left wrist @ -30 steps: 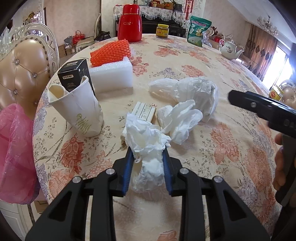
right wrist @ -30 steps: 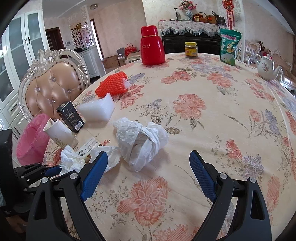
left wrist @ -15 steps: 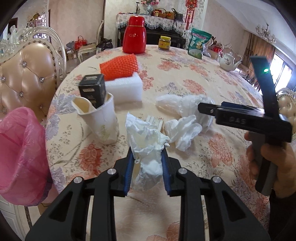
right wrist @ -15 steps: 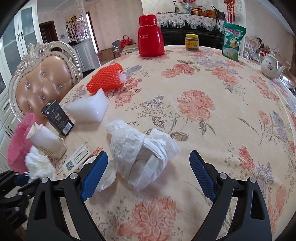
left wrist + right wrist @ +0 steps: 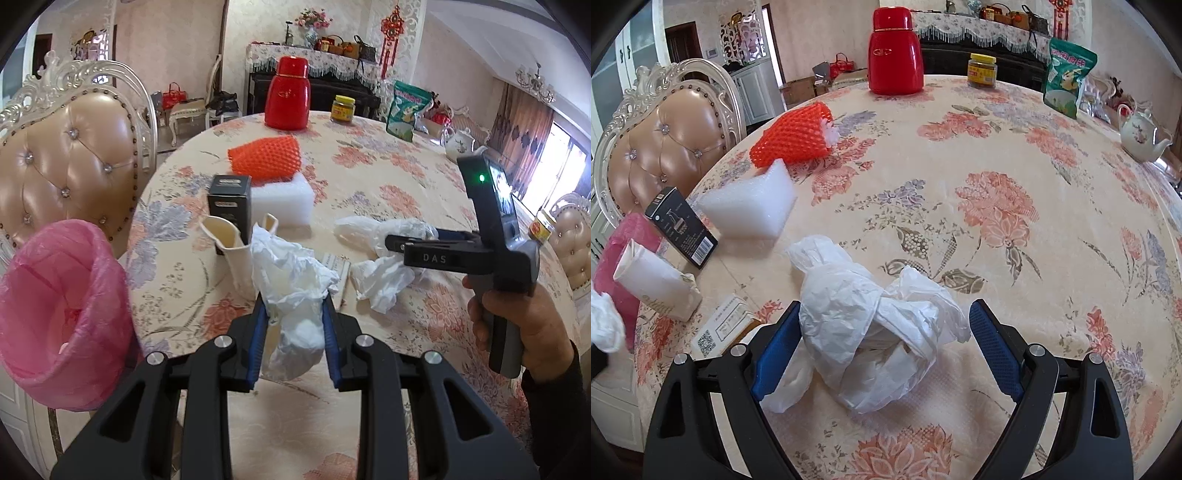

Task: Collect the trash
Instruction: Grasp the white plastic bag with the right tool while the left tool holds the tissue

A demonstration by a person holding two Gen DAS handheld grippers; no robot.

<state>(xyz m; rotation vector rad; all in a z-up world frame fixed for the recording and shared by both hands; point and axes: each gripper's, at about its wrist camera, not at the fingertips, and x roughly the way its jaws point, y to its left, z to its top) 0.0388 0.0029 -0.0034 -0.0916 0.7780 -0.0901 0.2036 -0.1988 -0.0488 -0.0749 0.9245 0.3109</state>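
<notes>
My left gripper (image 5: 293, 314) is shut on a crumpled white tissue (image 5: 291, 284), held above the table's near edge. A bin lined with a pink bag (image 5: 62, 314) stands low at the left, beside the table. My right gripper (image 5: 882, 328) is open, its blue pads on either side of a crumpled white plastic bag (image 5: 871, 332) on the floral tablecloth, not pressing it. The left wrist view shows the right gripper (image 5: 421, 242) from the side over that bag. Another crumpled tissue (image 5: 380, 278), a tipped paper cup (image 5: 657, 284), a small flat carton (image 5: 720, 328) and a black box (image 5: 681, 227) lie nearby.
A white foam block (image 5: 750, 210) and an orange foam net (image 5: 794, 138) lie further back. A red thermos (image 5: 895, 51), a jar (image 5: 981, 70), a green snack bag (image 5: 1067, 81) and a teapot (image 5: 1141, 138) stand at the far side. A padded chair (image 5: 62, 173) is behind the bin.
The left gripper has lifted the tissue and drawn back toward the pink bin. The right gripper has come down and forward so its pads now flank the white plastic bag.
</notes>
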